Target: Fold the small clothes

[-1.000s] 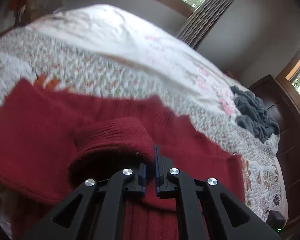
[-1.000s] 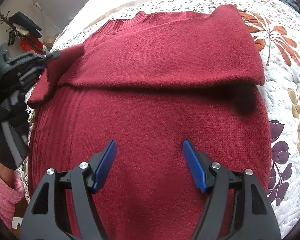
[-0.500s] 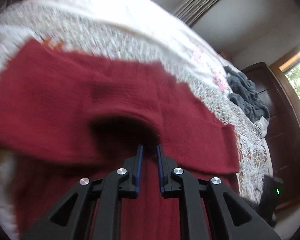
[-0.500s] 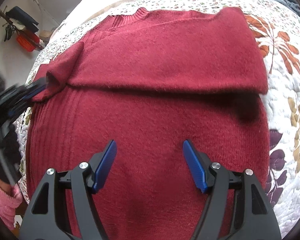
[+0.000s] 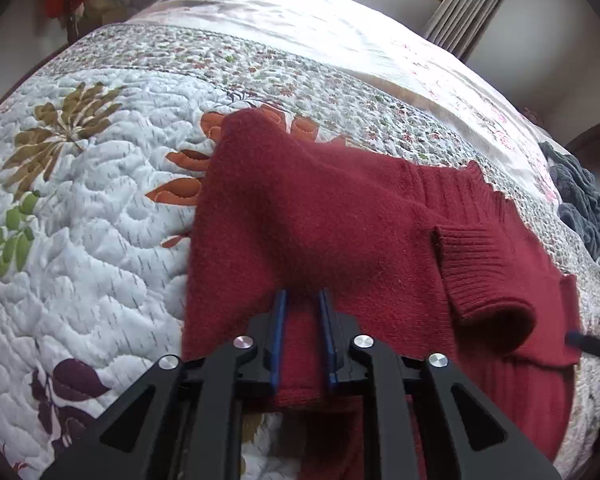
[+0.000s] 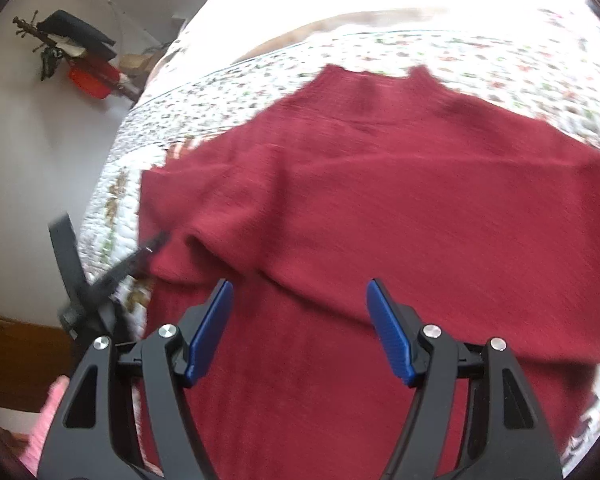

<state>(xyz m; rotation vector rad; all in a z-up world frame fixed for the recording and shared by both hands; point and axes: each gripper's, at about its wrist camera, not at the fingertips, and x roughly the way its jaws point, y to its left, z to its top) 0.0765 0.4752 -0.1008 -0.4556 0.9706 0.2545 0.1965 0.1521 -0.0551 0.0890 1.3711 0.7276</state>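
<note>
On the quilted bedspread (image 5: 100,240) a red knit sweater (image 5: 340,216) lies spread flat, one sleeve already laid across the body with its ribbed cuff (image 5: 476,272) curling up near the collar. It looks like soft, thick wool: light, floppy, with no stiffness of its own, so it should sag wherever it is lifted and cling a little to the quilt rather than slide. Best holds are probably the doubled edges, such as the hem, the cuff or a fold line, where the knit is thick enough to pinch without slipping out. The left gripper (image 5: 302,336) sits low at the sweater's side, pointing across the bed, its jaws nearly closed with a bunched fold of red knit pinched between the blue pads (image 5: 278,336). The right gripper (image 6: 300,328) hovers above the lower body of the sweater (image 6: 380,208), angled down toward the collar, jaws spread wide and holding nothing. A pink sleeve (image 6: 44,420) shows at the right view's lower left edge
</note>
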